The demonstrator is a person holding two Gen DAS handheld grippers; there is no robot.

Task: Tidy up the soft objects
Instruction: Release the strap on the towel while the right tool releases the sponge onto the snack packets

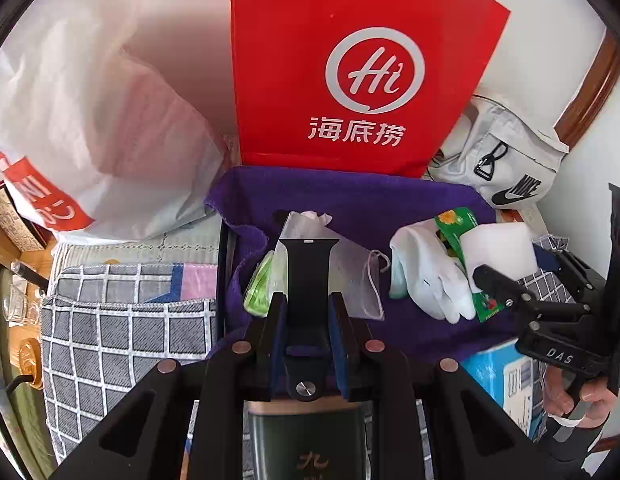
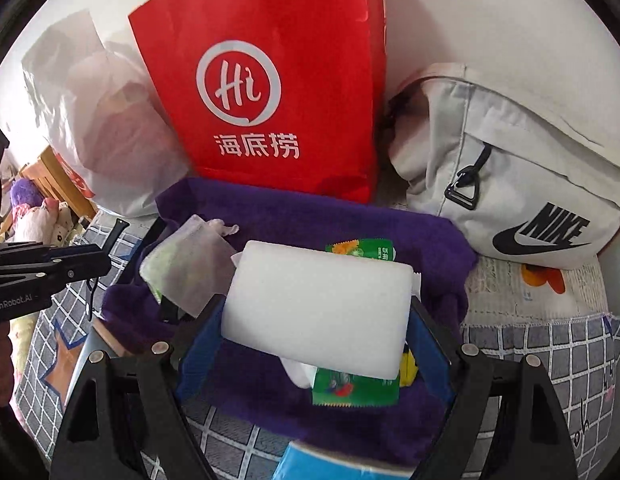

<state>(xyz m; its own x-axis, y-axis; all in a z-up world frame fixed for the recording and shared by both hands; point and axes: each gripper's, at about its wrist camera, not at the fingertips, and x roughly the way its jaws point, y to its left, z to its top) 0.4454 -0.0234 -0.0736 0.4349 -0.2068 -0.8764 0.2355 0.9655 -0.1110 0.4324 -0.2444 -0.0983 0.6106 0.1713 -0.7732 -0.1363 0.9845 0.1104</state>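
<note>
- Right gripper (image 2: 316, 320): white sponge block (image 2: 318, 312) is clamped between the fingers, held above the purple towel (image 2: 350, 224)
- Left gripper (image 1: 306, 308): black strap (image 1: 308, 280) is gripped between the fingers, over the mesh pouch (image 1: 350, 276)

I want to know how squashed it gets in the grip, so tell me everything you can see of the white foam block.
The white foam block is a thick rectangular slab with rounded corners and a fine, matte, sponge-like surface, plain and unprinted. The right gripper holds it by its two short ends, tilted, with no visible denting. It sits above the purple towel, overlapping a green printed packet that shows beyond two of its edges.
</note>
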